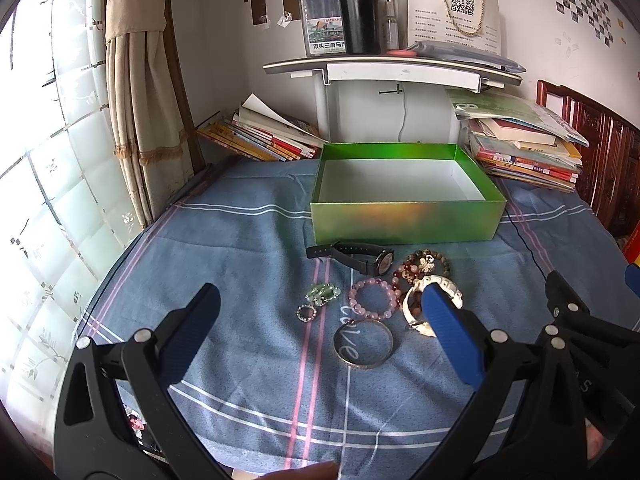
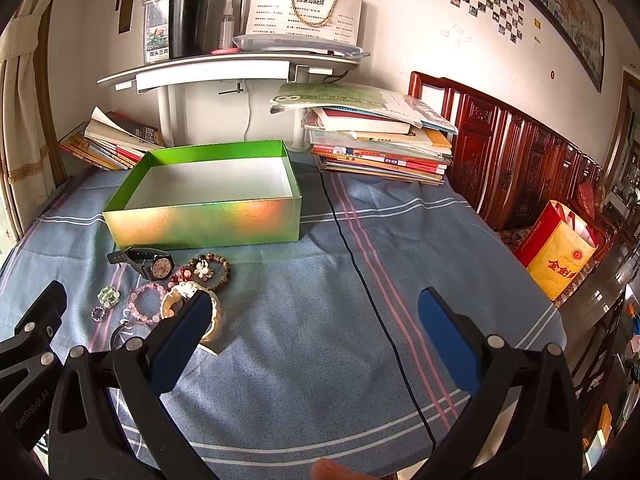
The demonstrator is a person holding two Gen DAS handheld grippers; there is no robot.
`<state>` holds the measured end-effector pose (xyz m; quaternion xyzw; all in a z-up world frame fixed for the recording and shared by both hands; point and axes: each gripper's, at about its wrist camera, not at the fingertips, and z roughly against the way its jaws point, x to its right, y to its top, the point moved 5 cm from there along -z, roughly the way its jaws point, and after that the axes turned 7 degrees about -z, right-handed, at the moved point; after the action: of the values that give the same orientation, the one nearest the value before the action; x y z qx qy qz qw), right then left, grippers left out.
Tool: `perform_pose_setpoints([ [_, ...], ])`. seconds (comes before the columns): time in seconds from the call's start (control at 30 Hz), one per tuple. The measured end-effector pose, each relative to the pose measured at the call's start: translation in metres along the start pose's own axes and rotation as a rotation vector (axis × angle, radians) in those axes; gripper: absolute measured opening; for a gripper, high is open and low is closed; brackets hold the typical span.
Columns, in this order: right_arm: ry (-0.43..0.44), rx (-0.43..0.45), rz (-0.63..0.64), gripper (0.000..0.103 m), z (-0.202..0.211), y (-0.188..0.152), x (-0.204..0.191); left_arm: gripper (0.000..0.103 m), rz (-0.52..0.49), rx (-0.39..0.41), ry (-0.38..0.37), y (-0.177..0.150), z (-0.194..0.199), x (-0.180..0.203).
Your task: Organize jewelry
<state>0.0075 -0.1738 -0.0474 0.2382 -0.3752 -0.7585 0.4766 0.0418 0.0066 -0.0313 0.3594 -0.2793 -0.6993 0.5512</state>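
On the blue striped cloth [image 1: 248,240], one green box [image 1: 404,220], one watch [image 1: 360,258] and several bracelets lie ahead of your left tongs [image 1: 320,312] and right tongs [image 2: 316,316], both spread wide, grasping nothing.

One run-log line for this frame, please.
stage: start | left gripper: open, empty | right gripper: open, empty | shiny green cardboard box: empty | jewelry: on blue striped cloth

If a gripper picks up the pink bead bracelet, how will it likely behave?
The pink bead bracelet is a loop of separate round beads, so it would probably sag rather than hold its shape. The smooth beads may slip between flat fingers. It looks light.
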Motion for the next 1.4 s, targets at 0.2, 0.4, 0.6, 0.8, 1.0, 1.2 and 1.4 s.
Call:
perform_pose_setpoints([
  [0.2, 0.000, 0.000, 0.000, 0.101, 0.000, 0.000, 0.000, 0.100, -0.001, -0.003, 0.006, -0.002, -0.002, -0.002],
  [0.4, 0.046, -0.001, -0.017, 0.100, 0.003, 0.001, -0.001, 0.100, 0.000, -0.012, 0.021, -0.003, -0.004, -0.005],
  [0.6, 0.060, -0.009, -0.027, 0.101, 0.002, 0.002, -0.002, 0.100, 0.009, -0.012, 0.036, -0.002, -0.004, -0.009],
  [0.8, 0.073, -0.006, -0.028, 0.101, 0.003, 0.002, -0.003, 0.100, 0.011, -0.013, 0.038, -0.002, -0.005, -0.011],
  [1.0, 0.083, -0.009, -0.037, 0.101, 0.003, 0.002, -0.002, 0.100, 0.011, -0.016, 0.040, -0.001, -0.005, -0.012],
  [1.2, 0.086, -0.006, -0.036, 0.101, 0.003, 0.002, -0.002, 0.100, 0.017, -0.015, 0.045, 0.000, -0.005, -0.016],
  [1.4, 0.091, -0.007, -0.030, 0.100, 0.004, 0.002, -0.004, 0.100, 0.018, -0.015, 0.047, 0.000, -0.005, -0.016],
])
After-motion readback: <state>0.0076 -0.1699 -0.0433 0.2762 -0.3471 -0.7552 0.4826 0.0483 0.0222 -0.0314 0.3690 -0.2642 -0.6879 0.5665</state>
